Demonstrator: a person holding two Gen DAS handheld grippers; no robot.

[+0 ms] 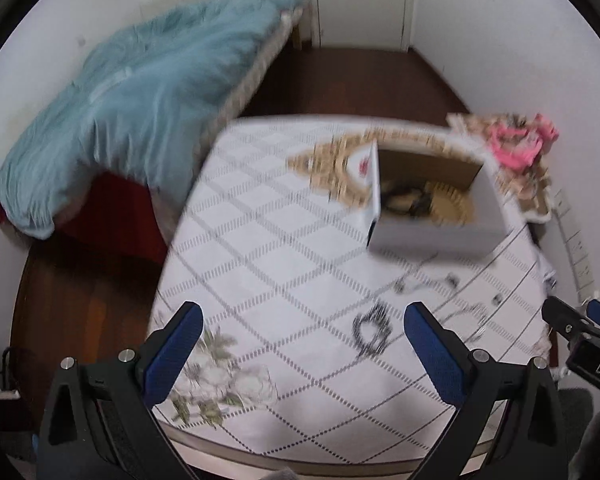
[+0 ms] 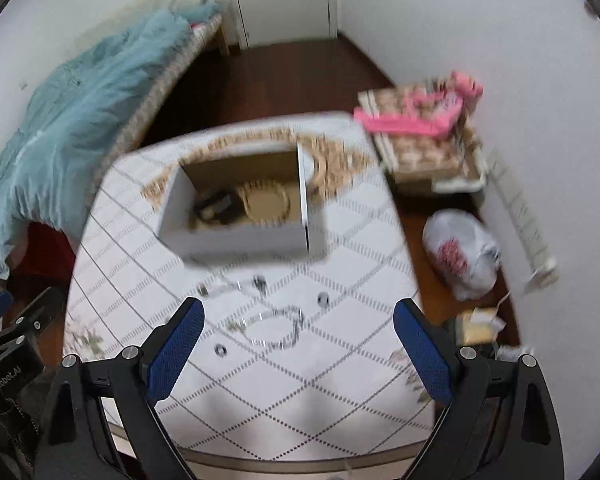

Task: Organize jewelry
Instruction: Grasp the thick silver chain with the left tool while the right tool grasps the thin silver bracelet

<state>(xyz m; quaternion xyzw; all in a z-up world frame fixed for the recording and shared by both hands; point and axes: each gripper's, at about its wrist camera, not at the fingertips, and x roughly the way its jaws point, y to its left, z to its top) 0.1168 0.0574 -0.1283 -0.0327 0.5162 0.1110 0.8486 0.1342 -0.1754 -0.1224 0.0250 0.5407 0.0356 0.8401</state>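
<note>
Both wrist views are evenly and softly lit, fairly bright, with pale walls washed near white and no clear light source in frame. Motion blur smears most of each picture: the white box (image 1: pixel 436 200) and the small jewelry pieces (image 2: pixel 280 324) on the patterned surface (image 1: pixel 284 264) look streaked and soft. A faint shadow sits under the box toward 6 o'clock. Fisheye distortion bends walls and bed (image 1: pixel 132 96) into curves, and black vignette fills the corners. The tongs' blue pads (image 2: pixel 176 350) stay comparatively sharp.
</note>
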